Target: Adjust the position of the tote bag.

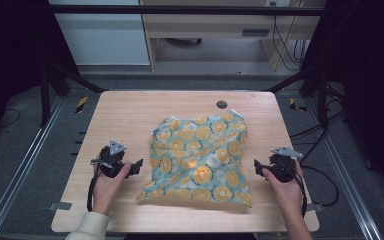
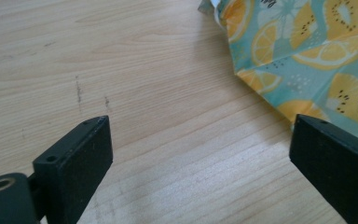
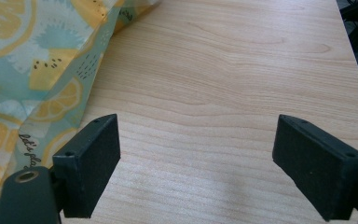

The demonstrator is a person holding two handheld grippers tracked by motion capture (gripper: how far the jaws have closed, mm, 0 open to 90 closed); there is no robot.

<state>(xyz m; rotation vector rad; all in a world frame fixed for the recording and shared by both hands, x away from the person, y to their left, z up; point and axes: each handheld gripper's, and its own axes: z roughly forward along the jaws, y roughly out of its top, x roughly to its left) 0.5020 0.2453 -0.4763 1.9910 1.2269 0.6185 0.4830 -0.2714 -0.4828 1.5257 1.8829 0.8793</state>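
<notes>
Cloth [image 1: 198,157]: we see it rumpled at centre frame.
Grippers: left gripper [image 1: 136,167] and right gripper [image 1: 258,167] gape wide, empty.
Risk: we might pinch several layers.

The pale wooden surface with rounded corners [image 1: 130,115] stands on a grey carpeted floor [image 1: 30,165] and serves as the landmark. Near its far edge a small dark round grommet [image 1: 222,104] is set into the wood. Along its left and right sides run silver metal rails [image 1: 20,175], with black frame struts [image 1: 47,85] rising beyond its far corners. Behind it stands a light wooden desk [image 1: 205,25], beside a pale blue-white panel [image 1: 105,37]. Black cables [image 1: 285,40] hang behind its far right corner. The room around is dark; light falls evenly on the wood.
</notes>
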